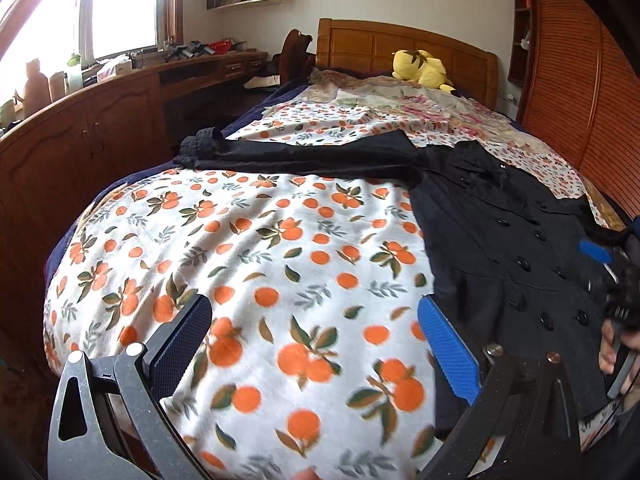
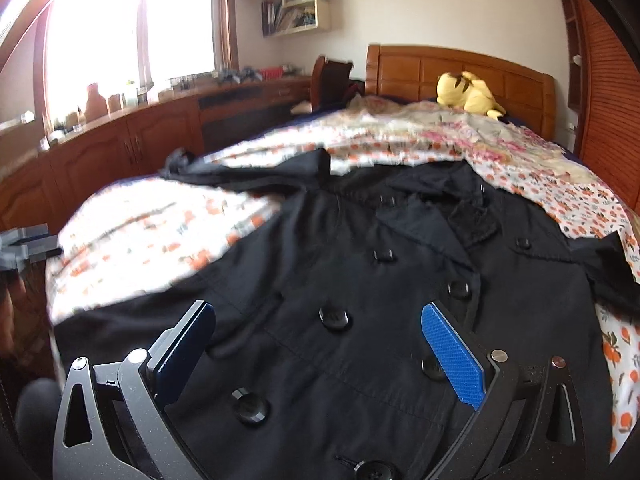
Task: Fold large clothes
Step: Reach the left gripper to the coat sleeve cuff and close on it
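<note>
The black coat (image 2: 360,280) lies face up and spread flat on the bed (image 1: 280,240), buttons showing, collar toward the headboard (image 1: 400,48) and hem at the foot edge, toward the bed's right side. One sleeve (image 1: 300,154) is stretched straight out across the orange-print blanket toward the left edge, which looks like deliberate laying-out so the folds can start from a flat shape. The left tool (image 1: 316,344) hovers low over bare blanket just beside the coat's left side, fingers spread wide, gripping nothing. The right tool (image 2: 320,352) hangs right above the coat's buttoned front near the hem, spread apart too and empty. Both point up the bed toward the yellow plush toy (image 2: 468,94). My read: folding hasn't begun.
</note>
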Available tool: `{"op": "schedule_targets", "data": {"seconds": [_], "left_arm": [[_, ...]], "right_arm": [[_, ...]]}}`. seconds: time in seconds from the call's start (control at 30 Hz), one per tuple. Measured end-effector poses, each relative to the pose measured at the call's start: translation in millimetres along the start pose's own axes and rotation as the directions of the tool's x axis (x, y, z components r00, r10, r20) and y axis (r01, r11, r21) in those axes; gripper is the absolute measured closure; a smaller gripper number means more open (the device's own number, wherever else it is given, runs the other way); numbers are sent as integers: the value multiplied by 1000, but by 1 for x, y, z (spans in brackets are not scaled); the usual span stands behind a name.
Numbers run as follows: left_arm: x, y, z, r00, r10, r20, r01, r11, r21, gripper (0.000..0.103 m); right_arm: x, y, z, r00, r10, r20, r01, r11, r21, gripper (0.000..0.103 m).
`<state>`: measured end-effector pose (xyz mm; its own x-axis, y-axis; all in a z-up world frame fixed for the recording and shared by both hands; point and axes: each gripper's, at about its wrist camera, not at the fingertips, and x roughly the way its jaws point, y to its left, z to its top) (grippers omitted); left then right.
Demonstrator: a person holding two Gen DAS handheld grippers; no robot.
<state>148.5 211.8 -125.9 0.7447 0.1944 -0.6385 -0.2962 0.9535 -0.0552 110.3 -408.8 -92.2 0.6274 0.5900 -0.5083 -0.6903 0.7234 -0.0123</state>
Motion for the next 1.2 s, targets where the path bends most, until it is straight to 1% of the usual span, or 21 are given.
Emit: {"op": "schedule_targets", "data": {"seconds": [0.13, 0.2, 0.37, 0.4, 0.43, 0.6, 0.7, 0.77, 0.83, 0.9, 1.03, 1.13, 1.2], "left_arm": [[28, 22, 23, 999, -31, -21, 30, 999, -41, 0], [42, 29, 37, 999, -39, -18, 38, 998, -57, 0], [80, 36, 71, 1000, -20, -16, 19, 999, -45, 1], [90, 37, 78, 1000, -16, -20, 15, 999, -41, 6], [96, 37, 82, 1000, -13, -27, 12, 999, -38, 8], [143, 42, 110, 998, -5, -59, 3, 999, -32, 23], [173, 48, 126, 997, 9, -82, -13, 999, -47, 27], [190, 53, 135, 996, 16, -93, -23, 997, -76, 27], [203, 56, 142, 995, 1, -95, -12, 994, -110, 27], [216, 56, 148, 995, 2, -101, -15, 992, -123, 27], [241, 61, 160, 993, 8, -119, -27, 987, -160, 27], [260, 72, 169, 992, -8, -126, -24, 969, -247, 27], [274, 82, 172, 989, -41, -140, -11, 937, -350, 27]], "right_arm": [[3, -10, -8, 1000, 9, -29, -8, 1000, 16, 0], [3, -13, -10, 999, 6, -39, -5, 1000, 23, 0], [15, -5, -6, 998, -15, -67, 16, 1000, 11, 0], [16, -2, -5, 997, -20, -69, 20, 1000, 8, 0], [22, 4, 0, 997, -26, -71, 26, 1000, 4, 0], [26, 6, 1, 997, -27, -76, 27, 1000, 3, 0], [31, 4, 1, 996, -17, -84, 18, 1000, 9, 0], [33, 1, 0, 996, -5, -91, 6, 1000, 18, 0], [35, -2, 0, 995, 8, -98, -5, 999, 36, 0], [36, -6, 0, 995, 19, -101, -13, 998, 56, 0], [36, -7, 0, 995, 18, -96, -12, 998, 64, 0], [37, -6, -1, 995, 15, -96, -9, 998, 61, 0], [38, -6, -1, 995, 17, -99, -10, 998, 63, 0]]}}
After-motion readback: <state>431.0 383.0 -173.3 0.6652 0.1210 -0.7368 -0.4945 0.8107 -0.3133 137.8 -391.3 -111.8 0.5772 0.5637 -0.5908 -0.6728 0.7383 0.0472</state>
